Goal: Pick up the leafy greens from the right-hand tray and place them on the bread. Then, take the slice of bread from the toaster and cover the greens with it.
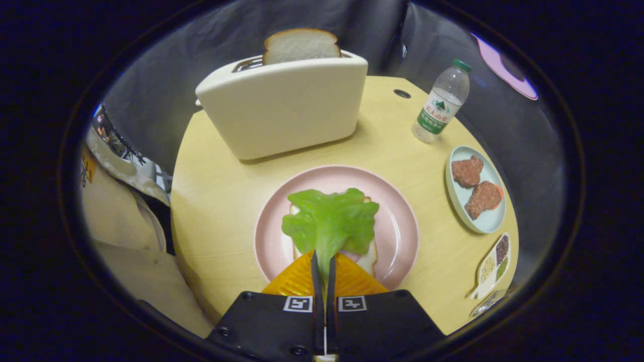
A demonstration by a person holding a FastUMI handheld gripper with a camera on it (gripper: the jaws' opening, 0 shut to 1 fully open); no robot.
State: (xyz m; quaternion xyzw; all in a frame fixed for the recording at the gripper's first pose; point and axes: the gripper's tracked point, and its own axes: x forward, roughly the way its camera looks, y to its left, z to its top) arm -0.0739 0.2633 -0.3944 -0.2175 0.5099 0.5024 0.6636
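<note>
While the gripper (323, 261) looks forward over the round pale wooden table (221, 191), its two fingers are pressed together on the narrow stem end of the bright green leafy lettuce piece (329, 221), holding it. The broad part of the leaf spreads just ahead of the fingertips and lies over the white slice of bread (370, 257) on the round pink plate (397, 221); whether the leaf rests fully on the bread or hangs just above it cannot be told. Only the bread's edges peek out around the leaf.

Taking the pink plate as the landmark: beyond it stands the cream-coloured box-shaped toaster (287, 113), upright, with a second white bread slice (301, 45) sticking up out of its slot. Beyond the plate and to its right stands a clear plastic water bottle with a green cap and green label (443, 103), upright. To the right of the plate, apart from it, lies a pale blue oval tray (490, 221) holding two brown meat-like patties (475, 186). Nearer than that tray, still right of the plate, is a small white divided dish (494, 266) with dark, pale and green fillings in separate compartments. Left of the plate, past the table's edge, is beige cloth (121, 216).
</note>
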